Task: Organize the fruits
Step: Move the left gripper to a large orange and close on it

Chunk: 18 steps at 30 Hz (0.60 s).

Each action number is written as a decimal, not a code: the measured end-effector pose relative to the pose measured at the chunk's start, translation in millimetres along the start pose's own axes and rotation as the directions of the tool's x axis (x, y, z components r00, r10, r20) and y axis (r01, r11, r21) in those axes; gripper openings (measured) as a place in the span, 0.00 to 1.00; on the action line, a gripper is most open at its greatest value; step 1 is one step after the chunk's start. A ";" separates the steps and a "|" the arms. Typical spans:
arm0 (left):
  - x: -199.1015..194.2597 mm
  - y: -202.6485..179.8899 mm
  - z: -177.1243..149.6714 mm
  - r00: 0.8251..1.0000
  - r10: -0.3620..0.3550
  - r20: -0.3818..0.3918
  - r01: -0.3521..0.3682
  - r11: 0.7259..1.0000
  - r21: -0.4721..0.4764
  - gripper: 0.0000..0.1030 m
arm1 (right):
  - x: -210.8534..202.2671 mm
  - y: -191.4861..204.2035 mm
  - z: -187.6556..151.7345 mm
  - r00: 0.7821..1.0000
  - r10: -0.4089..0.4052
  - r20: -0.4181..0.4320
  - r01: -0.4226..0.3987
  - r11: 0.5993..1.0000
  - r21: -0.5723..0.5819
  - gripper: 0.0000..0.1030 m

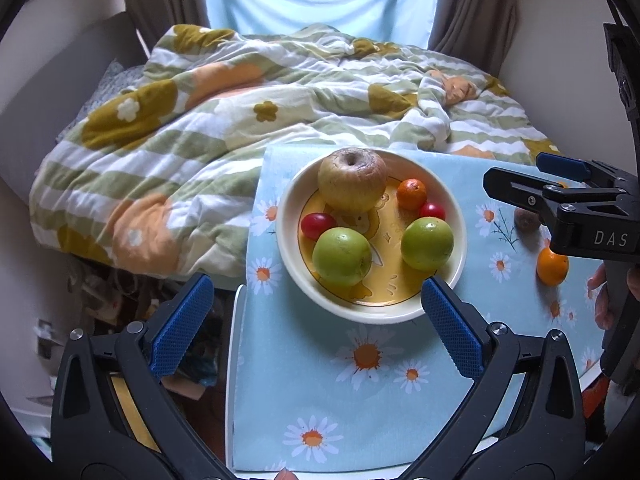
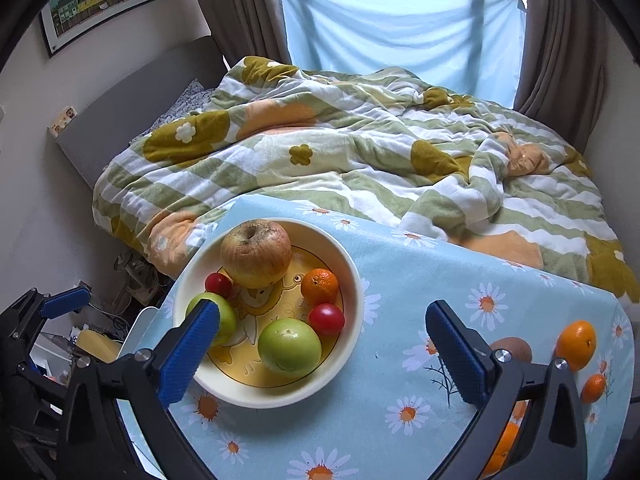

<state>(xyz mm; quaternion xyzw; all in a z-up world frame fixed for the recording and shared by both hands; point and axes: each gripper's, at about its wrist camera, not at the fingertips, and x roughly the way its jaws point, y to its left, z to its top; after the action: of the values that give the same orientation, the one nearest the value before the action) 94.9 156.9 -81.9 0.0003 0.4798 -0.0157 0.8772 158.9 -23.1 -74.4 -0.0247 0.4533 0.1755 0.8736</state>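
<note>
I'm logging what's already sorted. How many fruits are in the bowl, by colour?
In the bowl:
Green: 2
Red: 2
Orange: 1
Yellow-brown apple: 1
Total: 6

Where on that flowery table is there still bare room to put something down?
Bare tablecloth lies between the bowl and the kiwi, and along the near edge in front of the bowl. The far right corner is also bare. Crowded: the bowl itself, holding six fruits, and the right edge by the orange and small mandarin.
</note>
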 end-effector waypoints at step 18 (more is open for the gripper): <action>-37.0 -66.3 30.8 0.989 -0.126 0.071 0.116 0.984 0.133 1.00 | -110.5 -52.3 -38.0 0.991 -0.134 0.028 0.129 0.983 0.130 1.00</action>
<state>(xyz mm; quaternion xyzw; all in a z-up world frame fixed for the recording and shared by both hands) 99.0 91.1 -33.1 0.0269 0.4419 -0.0999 0.8911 88.1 -111.2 -14.3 0.0047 0.4451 0.0885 0.8911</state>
